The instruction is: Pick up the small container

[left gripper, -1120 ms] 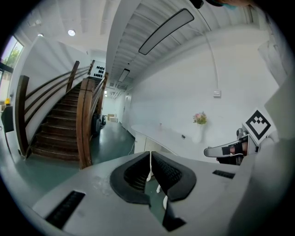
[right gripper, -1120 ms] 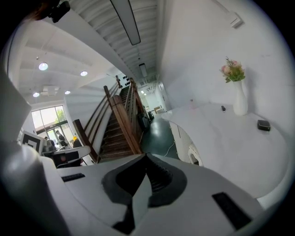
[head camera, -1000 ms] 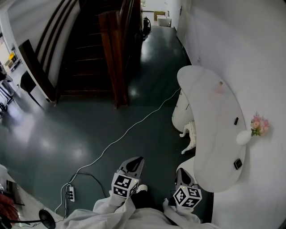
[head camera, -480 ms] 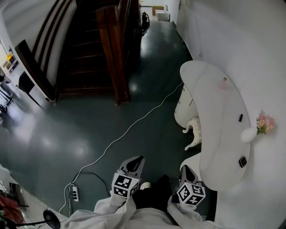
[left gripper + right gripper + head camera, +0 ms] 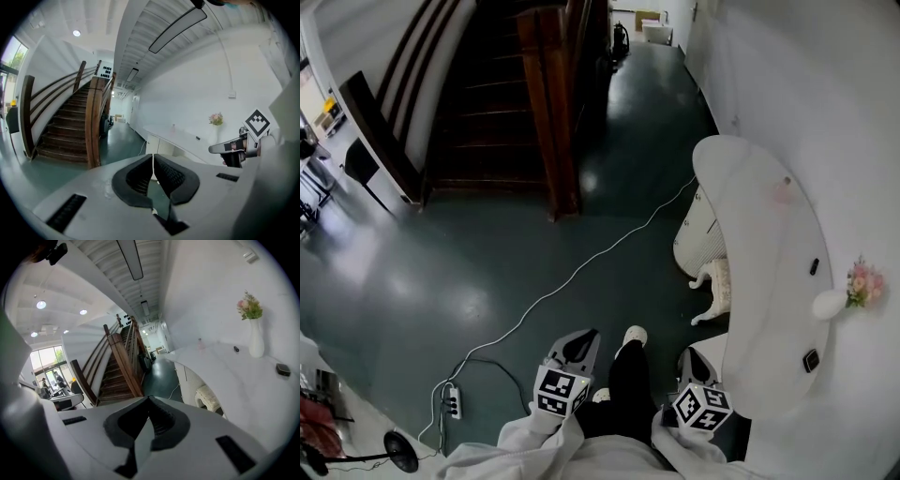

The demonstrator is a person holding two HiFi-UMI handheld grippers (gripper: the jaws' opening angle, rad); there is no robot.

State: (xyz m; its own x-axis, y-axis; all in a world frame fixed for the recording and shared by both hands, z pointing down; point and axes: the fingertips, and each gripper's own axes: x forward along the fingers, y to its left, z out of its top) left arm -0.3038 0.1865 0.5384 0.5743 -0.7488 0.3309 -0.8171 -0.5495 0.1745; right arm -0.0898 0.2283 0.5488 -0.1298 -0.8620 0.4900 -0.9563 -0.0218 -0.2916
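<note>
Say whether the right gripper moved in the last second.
Yes. In the head view the right gripper has edged forward along the white table: the small black object on it, ahead of the tips before, is now level with them.

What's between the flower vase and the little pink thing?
A small black object, on the curved white table between the white flower vase and the pale pink item; the head view shows it.
</note>
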